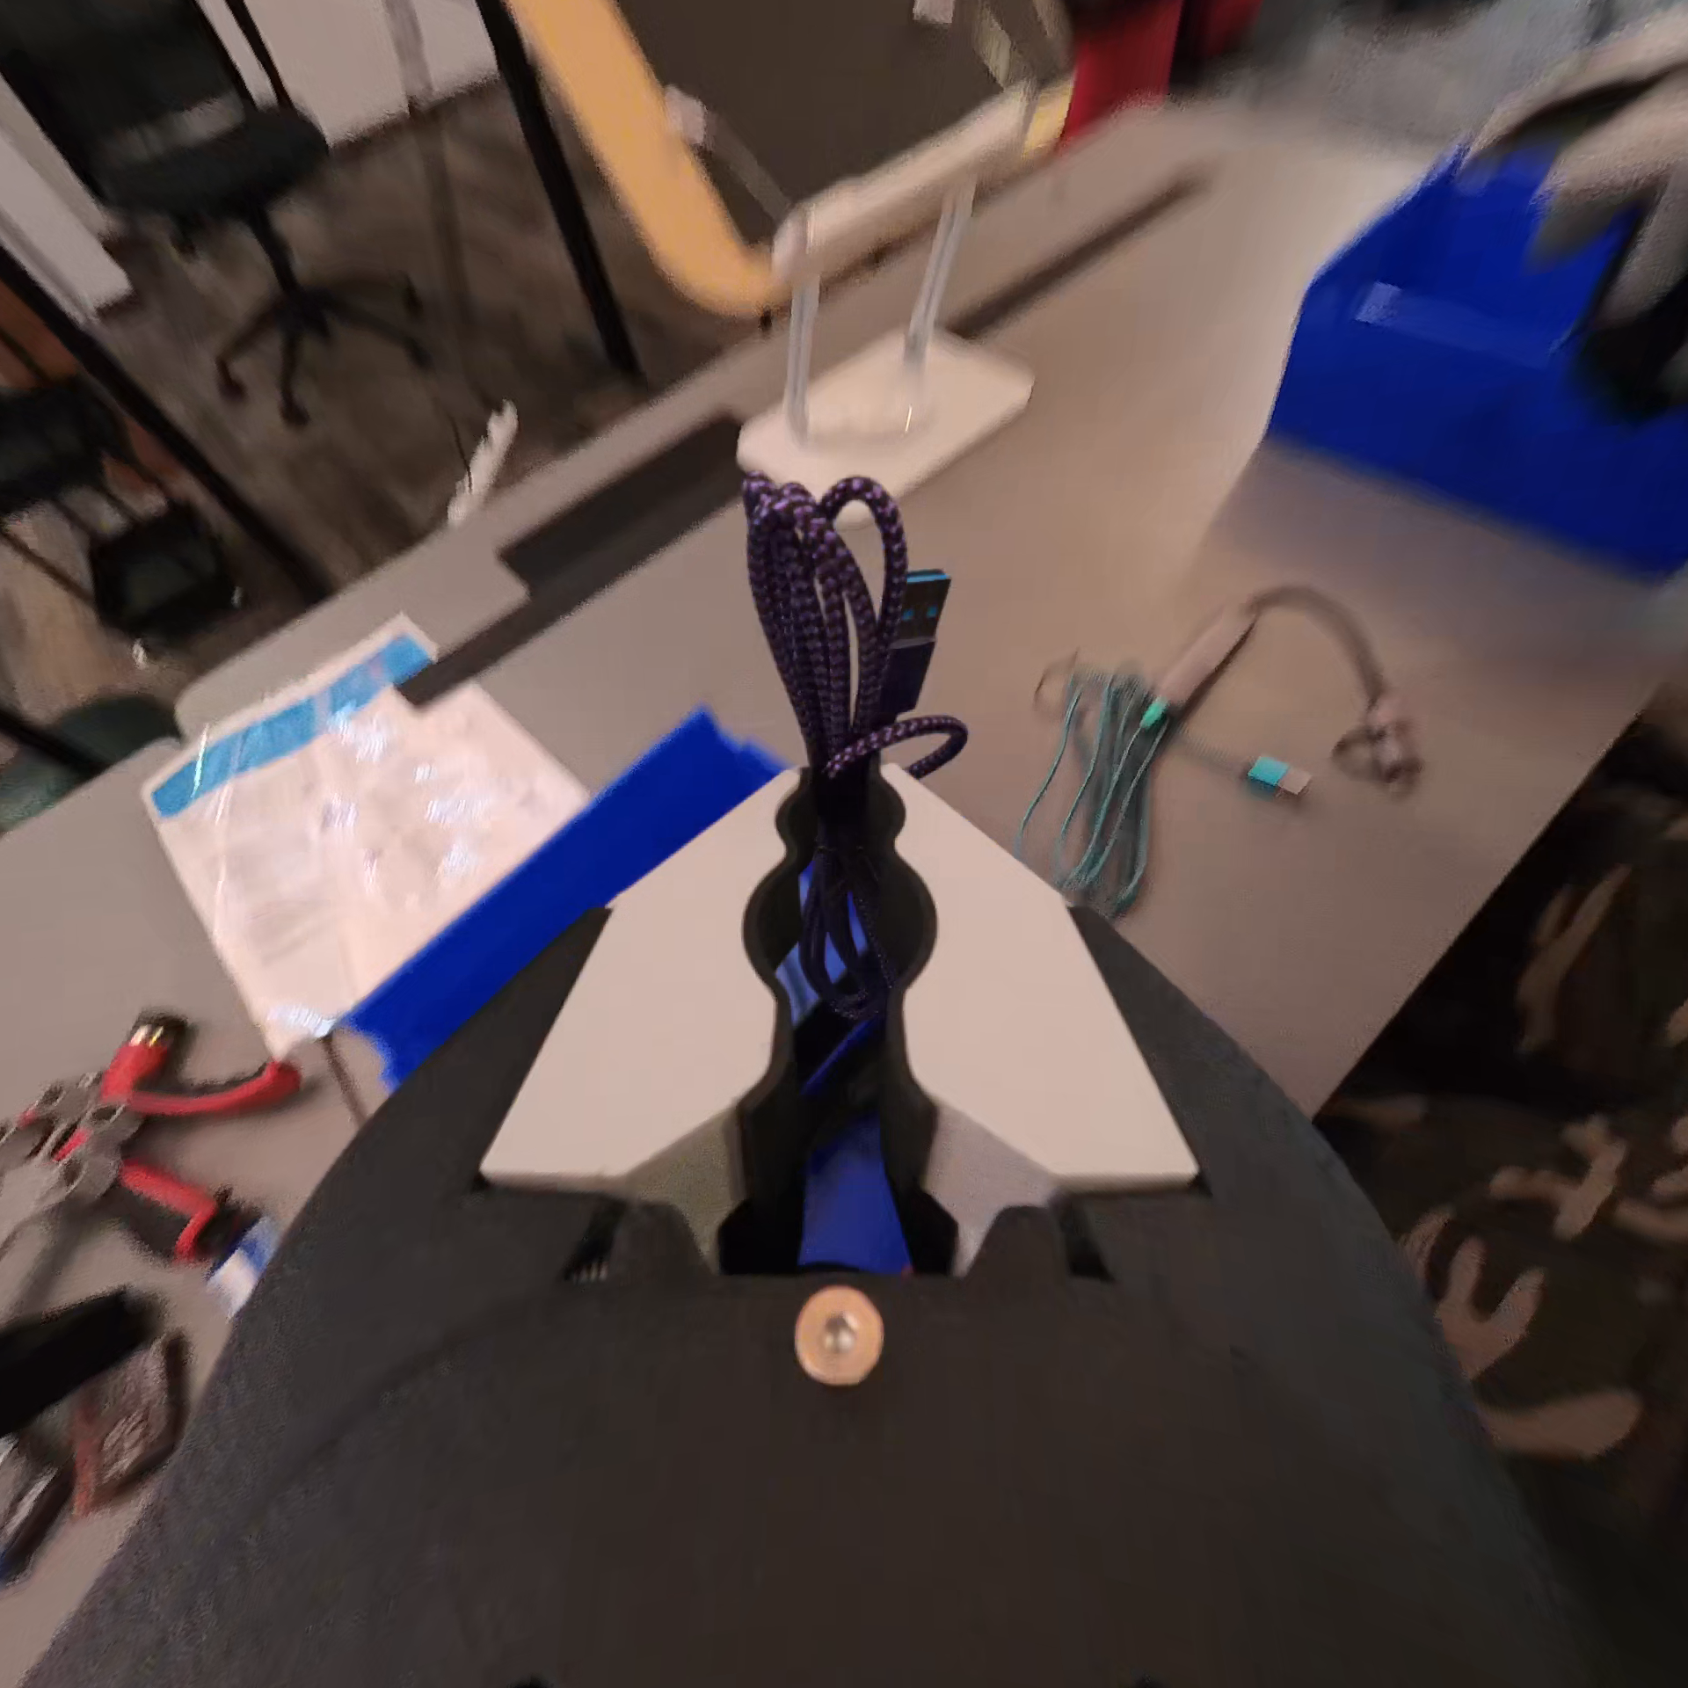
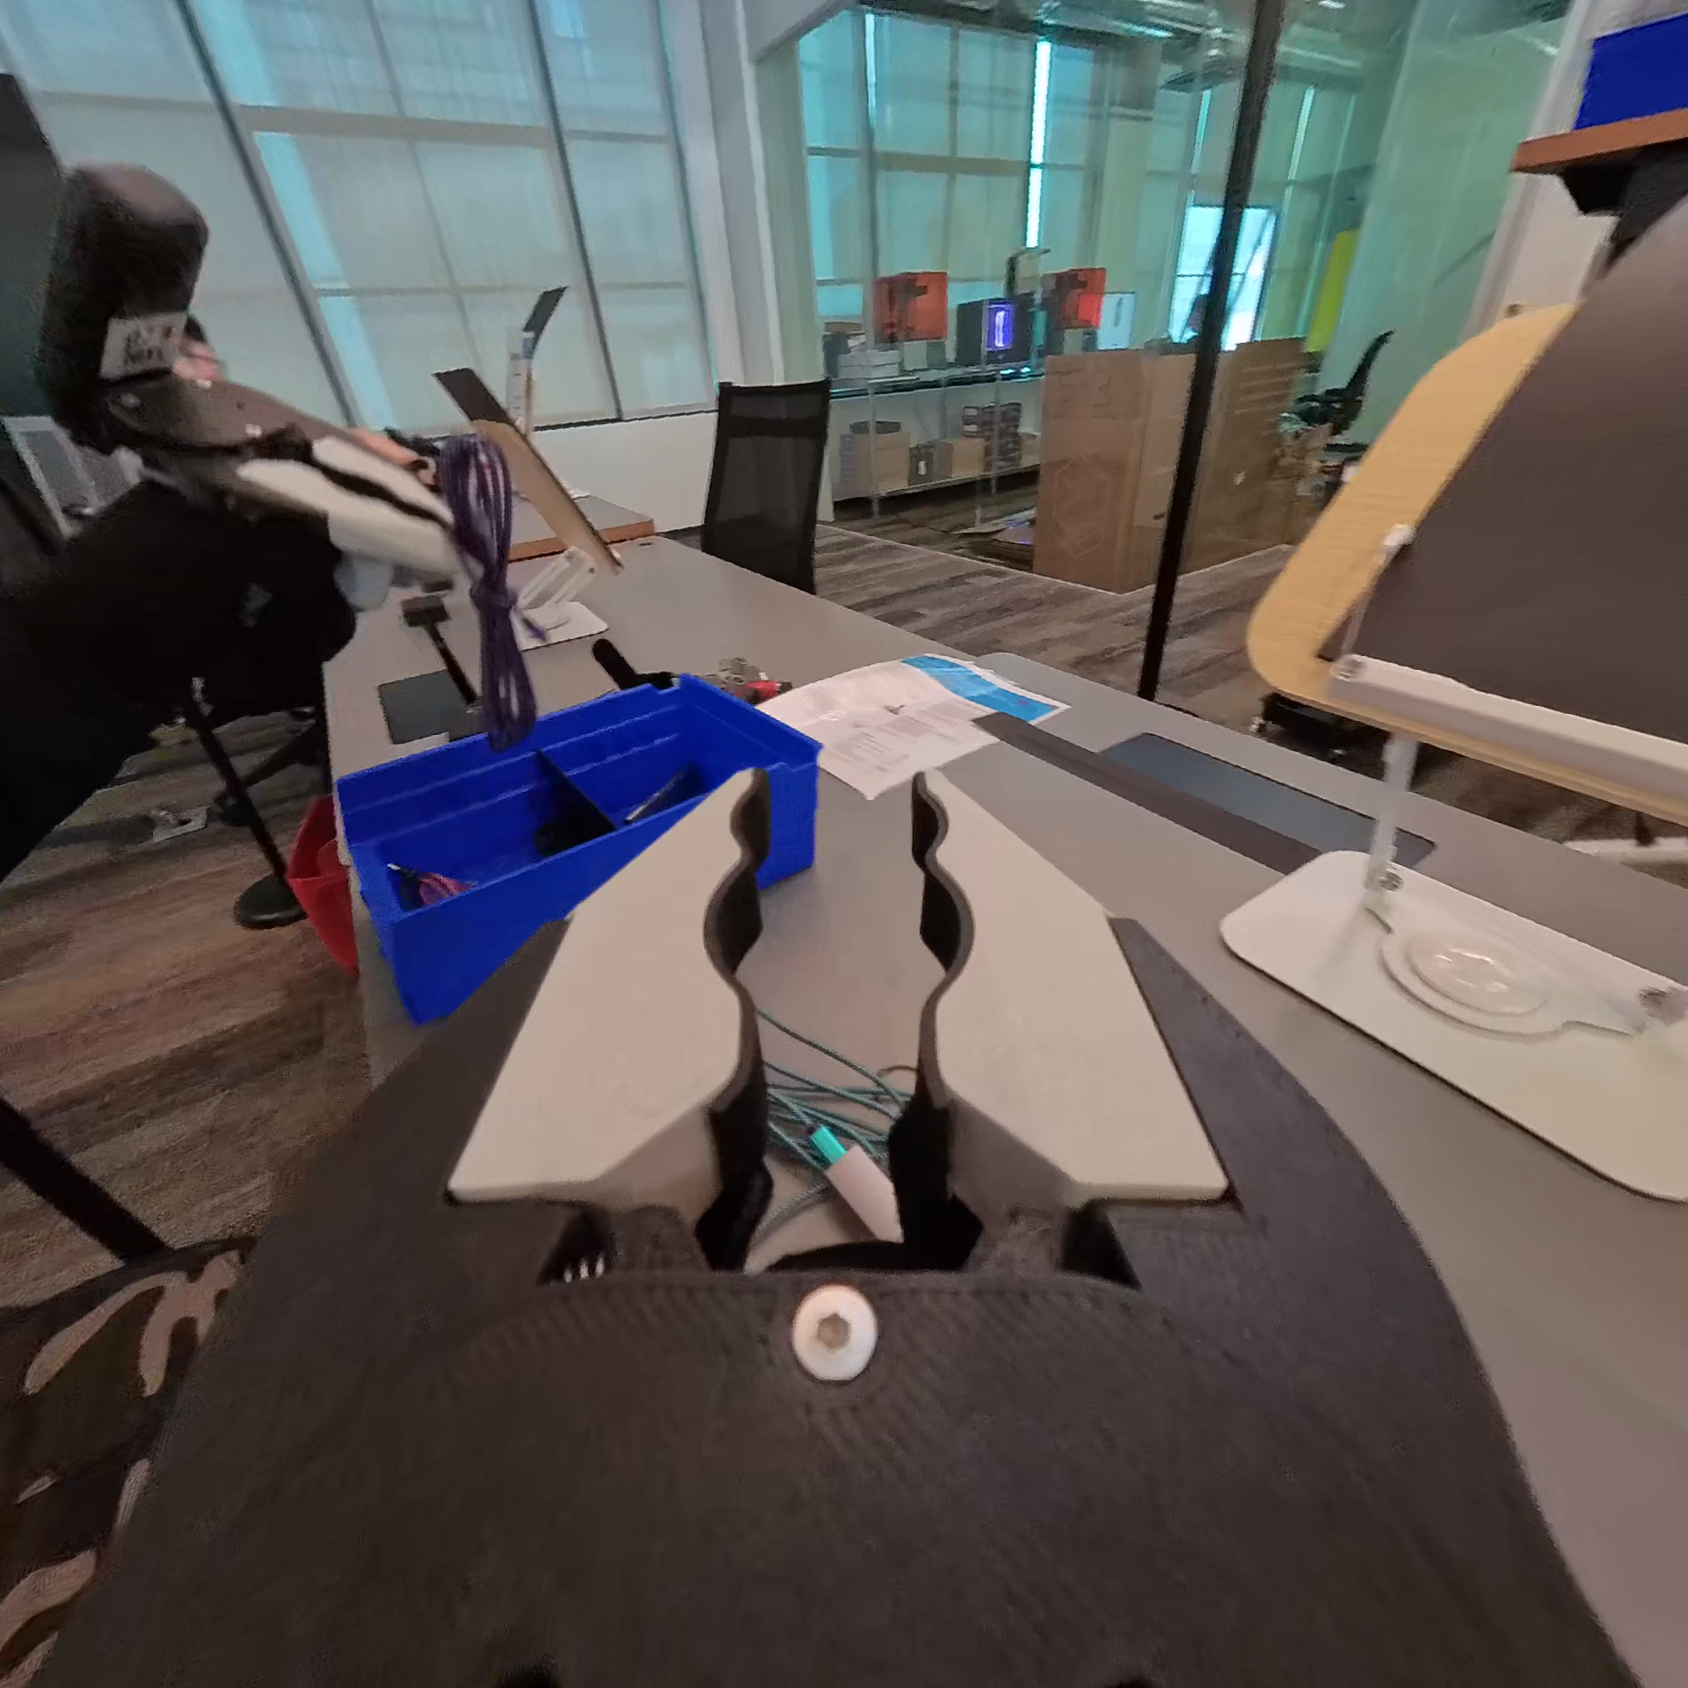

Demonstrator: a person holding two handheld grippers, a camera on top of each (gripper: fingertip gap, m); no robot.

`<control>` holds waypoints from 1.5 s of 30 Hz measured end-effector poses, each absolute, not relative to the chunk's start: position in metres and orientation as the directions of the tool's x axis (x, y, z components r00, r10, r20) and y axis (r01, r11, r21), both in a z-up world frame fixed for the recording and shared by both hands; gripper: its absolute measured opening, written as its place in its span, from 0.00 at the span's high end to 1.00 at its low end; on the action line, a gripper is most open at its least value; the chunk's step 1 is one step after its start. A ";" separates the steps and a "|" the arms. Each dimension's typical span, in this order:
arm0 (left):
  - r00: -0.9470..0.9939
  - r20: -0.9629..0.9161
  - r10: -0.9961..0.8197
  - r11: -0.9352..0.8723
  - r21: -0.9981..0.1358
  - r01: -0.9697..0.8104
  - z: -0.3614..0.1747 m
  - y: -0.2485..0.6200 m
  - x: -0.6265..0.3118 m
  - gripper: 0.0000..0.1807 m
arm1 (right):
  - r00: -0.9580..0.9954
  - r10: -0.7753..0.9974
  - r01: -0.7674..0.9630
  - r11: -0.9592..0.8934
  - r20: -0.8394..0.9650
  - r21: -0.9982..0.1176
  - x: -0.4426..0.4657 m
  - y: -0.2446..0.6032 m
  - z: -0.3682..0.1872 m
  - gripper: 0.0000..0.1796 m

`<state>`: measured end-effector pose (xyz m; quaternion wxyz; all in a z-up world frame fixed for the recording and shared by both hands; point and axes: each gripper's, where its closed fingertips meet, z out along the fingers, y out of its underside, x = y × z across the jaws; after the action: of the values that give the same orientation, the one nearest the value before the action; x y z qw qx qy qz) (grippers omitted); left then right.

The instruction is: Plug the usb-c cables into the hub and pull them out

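Up above the grey counter (image 2: 913, 639), the left claw (image 1: 845, 785) is pinched tight on a bundled purple braided cable (image 1: 827, 630), whose loops stick out past the fingertips and whose blue plug (image 1: 923, 612) lies alongside the loops. From the right wrist view the same left claw (image 2: 448, 539) shows at the far left, lifted well clear of the counter, with the purple cable (image 2: 493, 594) dangling from it over the back corner of an open blue plastic bin (image 2: 585, 822) that has a black divider and a few small dark items inside. The right claw (image 2: 836, 795) stands with a clear gap between its two grey fingers and holds nothing; it hovers low over the counter, and between its fingers a loose teal braided cable (image 2: 822, 1096) with a teal-and-white plug (image 2: 854, 1174) lies on the counter. In the left wrist view that teal cable (image 1: 1096, 795) lies beside a slim grey hub (image 1: 1206, 658) with a short grey lead, the picture being too blurred to tell whether anything is plugged into it. A white printed sheet with a blue band (image 2: 904, 717) lies flat beyond the bin, a white stand base with clear posts (image 2: 1461, 1023) sits to the right, and red-handled pliers (image 1: 137, 1105) rest at the counter's near left.
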<state>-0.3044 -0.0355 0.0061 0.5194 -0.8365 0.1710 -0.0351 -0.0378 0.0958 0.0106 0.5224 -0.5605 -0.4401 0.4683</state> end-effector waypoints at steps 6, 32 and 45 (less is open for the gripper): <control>0.871 0.009 -0.490 -0.168 -0.982 -0.084 0.068 -0.034 -0.218 0.96 | -0.022 0.999 0.040 0.034 0.033 -0.999 -0.087 0.023 0.013 0.73; 0.390 0.294 -0.873 -0.270 -0.956 0.116 0.036 -0.044 -0.062 0.65 | -0.700 0.510 0.318 -0.404 -0.500 -0.858 -0.077 -0.084 -0.016 0.99; 0.571 0.353 -0.741 -0.248 -0.935 0.255 0.041 -0.016 -0.096 0.94 | -0.365 0.899 0.138 -0.204 -0.241 -0.969 -0.104 -0.033 -0.016 0.84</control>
<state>-0.0960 -0.0165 0.0409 0.5851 -0.6657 0.1828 -0.4256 -0.1041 -0.0335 -0.0164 0.3088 -0.4711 -0.5503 0.6163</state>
